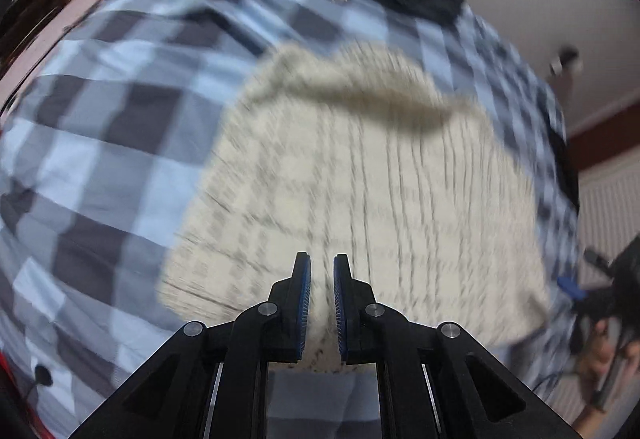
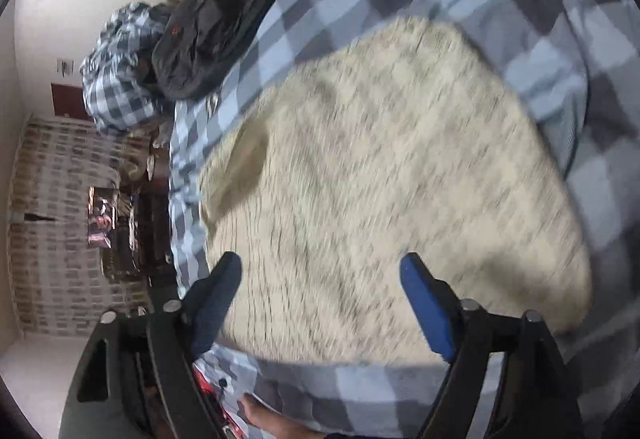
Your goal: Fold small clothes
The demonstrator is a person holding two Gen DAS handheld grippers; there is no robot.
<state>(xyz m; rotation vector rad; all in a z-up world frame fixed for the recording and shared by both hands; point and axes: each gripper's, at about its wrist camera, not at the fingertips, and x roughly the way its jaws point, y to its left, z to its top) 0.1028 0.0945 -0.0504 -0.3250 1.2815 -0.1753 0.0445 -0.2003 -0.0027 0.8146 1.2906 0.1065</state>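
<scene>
My left gripper [image 1: 321, 271] pinches the near edge of the cream knitted garment [image 1: 360, 191], its fingers nearly together on the fabric. My right gripper [image 2: 320, 271] gapes wide above the same knit, which lies on the blue checked bedspread [image 2: 560, 51].

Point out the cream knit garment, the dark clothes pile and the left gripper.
cream knit garment [image 1: 360, 199]: left wrist view, middle of its ribbed surface.
dark clothes pile [image 2: 216, 31]: right wrist view, centre of the heap on the checked bedding.
left gripper [image 1: 322, 271]: left wrist view, between the fingertips, which pinch the garment's edge.
</scene>
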